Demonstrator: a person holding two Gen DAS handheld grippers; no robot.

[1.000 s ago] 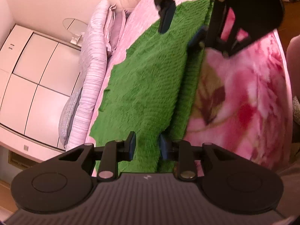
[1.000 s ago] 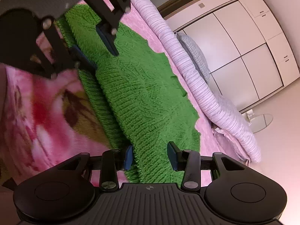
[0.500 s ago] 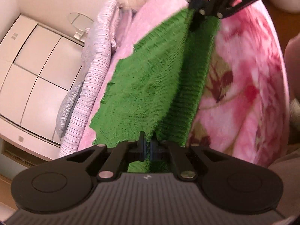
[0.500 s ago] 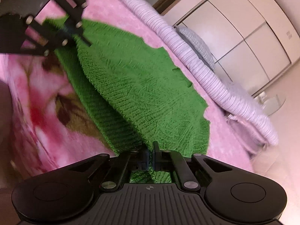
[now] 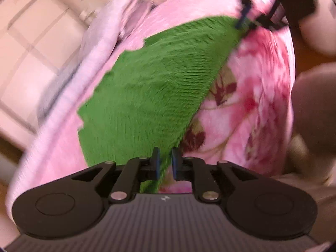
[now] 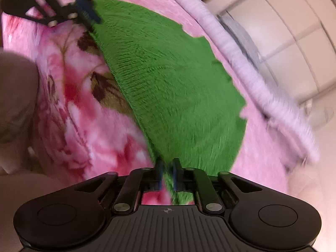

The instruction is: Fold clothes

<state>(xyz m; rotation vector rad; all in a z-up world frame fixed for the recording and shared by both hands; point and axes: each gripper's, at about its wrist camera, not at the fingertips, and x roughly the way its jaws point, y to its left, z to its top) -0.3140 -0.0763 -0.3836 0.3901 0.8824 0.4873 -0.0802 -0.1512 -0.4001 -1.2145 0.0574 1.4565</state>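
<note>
From my left wrist cam, L to R: white wardrobe doors point(image 5: 31, 48) at far left, blurred, then a rolled lilac striped quilt point(image 5: 92, 48) along the far side of the bed. Next the pink blanket point(image 5: 252, 109) w/ big flower print, and on it the green knitted garment point(image 5: 151, 88), spread wide and drawn up toward both claws. My left gripper point(image 5: 166, 163) sits bottom centre w/ the garment's near edge running between its blue pads; jaws are easing apart but fabric looks pinched, so I read it as grasping the green knit. Top right, the right gripper point(image 5: 244, 21) has the far corner of the same edge. A bit of the person's sleeve point(image 5: 315, 109) at far right.

Right wrist cam, L to R: sleeve point(image 6: 16, 96) at left, left gripper point(image 6: 88, 14) up top-left on the garment's point(image 6: 174, 79) corner, floral blanket point(image 6: 84, 115) under it, green knit across centre. Right gripper point(image 6: 168, 174) bottom centre, jaws also opening slightly, green cloth between the pads and gripped as far as I can see. Then the plain pink part, the lilac quilt point(image 6: 252, 79), wardrobe doors point(image 6: 294, 31) far right. Both views motion-blurred.
</note>
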